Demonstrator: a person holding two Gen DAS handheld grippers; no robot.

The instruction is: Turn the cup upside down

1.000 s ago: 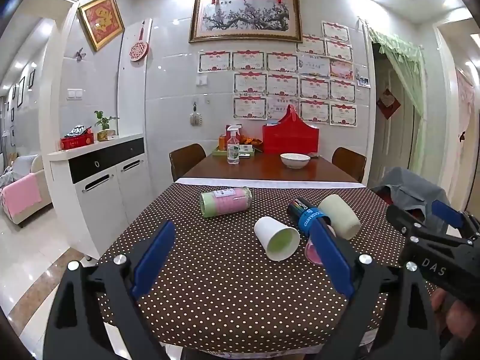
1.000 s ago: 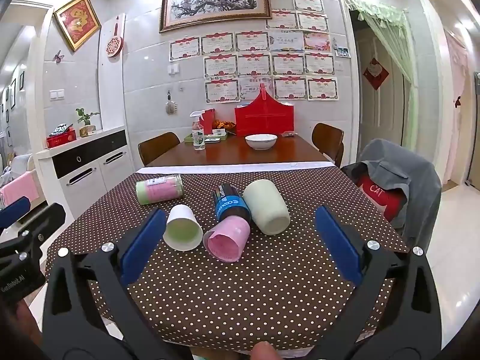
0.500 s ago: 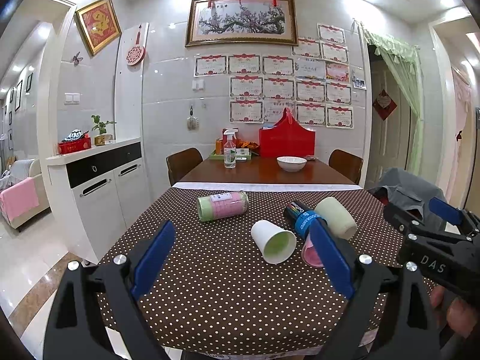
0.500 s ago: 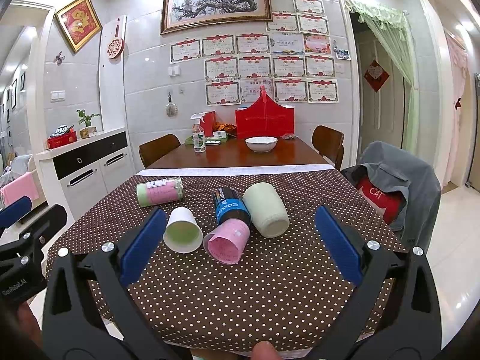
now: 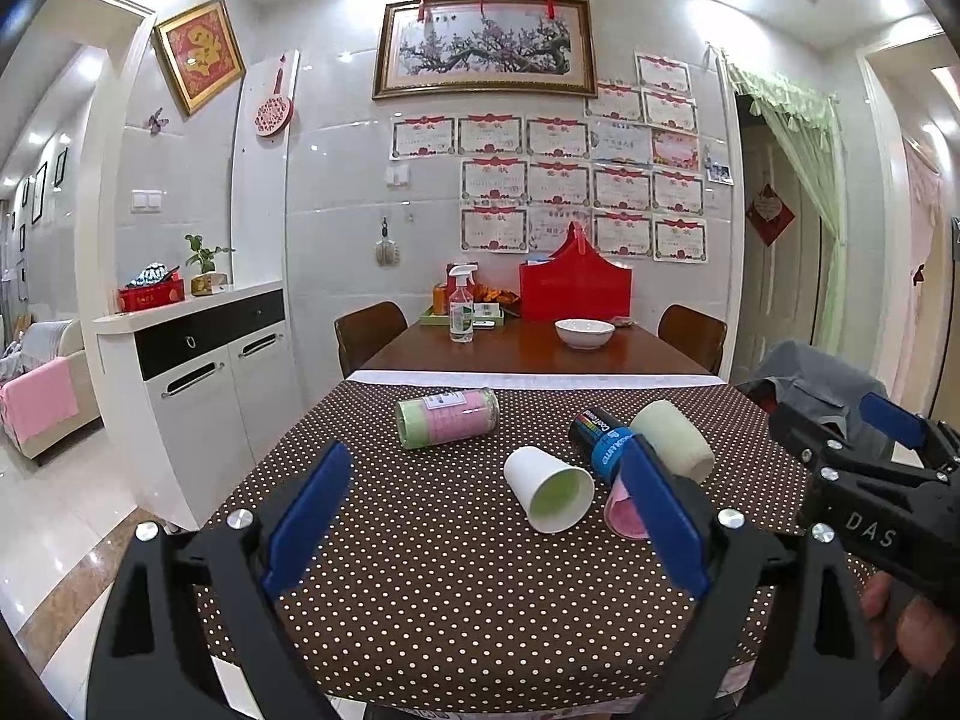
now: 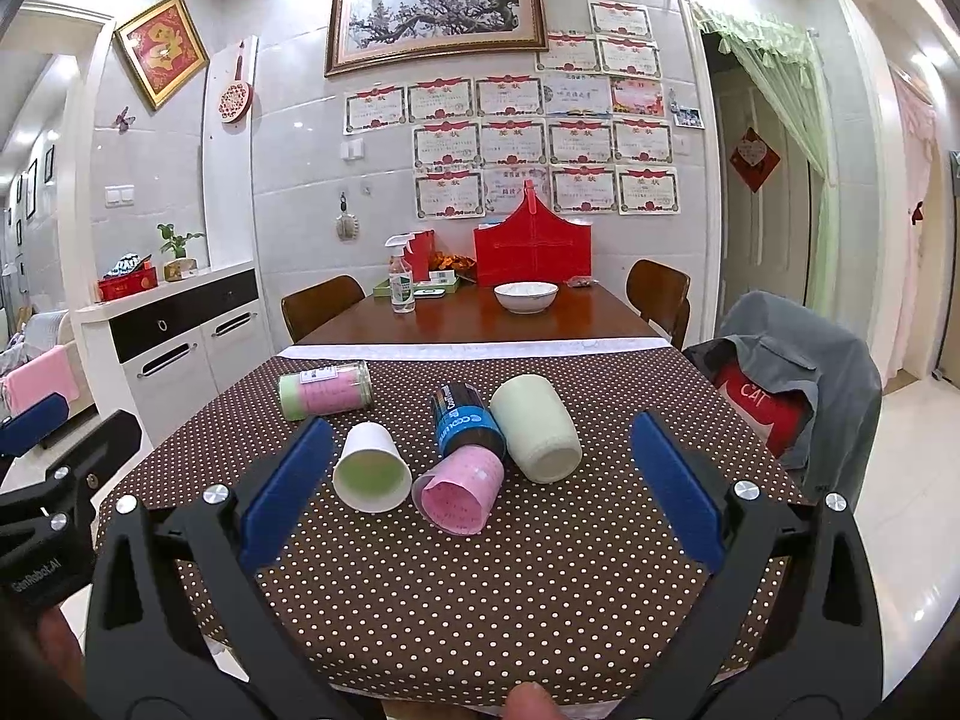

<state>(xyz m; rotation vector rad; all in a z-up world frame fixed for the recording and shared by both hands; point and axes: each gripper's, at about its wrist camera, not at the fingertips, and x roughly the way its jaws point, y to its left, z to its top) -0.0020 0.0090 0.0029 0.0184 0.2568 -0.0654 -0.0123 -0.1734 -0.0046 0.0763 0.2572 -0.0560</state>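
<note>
Dining room, brown dotted tablecloth (image 6: 480, 588). White paper cup (image 6: 369, 471) on its side mid-table, mouth toward the cameras, just beside a pink cup (image 6: 459, 495). Left gripper (image 5: 480, 516) and right gripper (image 6: 480, 495) both spread wide, empty, short of the cups.

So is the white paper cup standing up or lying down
Lying down: the white paper cup rests on its side on the tablecloth, open mouth facing the camera.

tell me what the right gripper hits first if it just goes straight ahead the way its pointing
Probably the pink cup lying on its side, mouth toward the open right gripper, sitting between its fingers; the white paper cup lies just left. Depth is uncertain.
</note>
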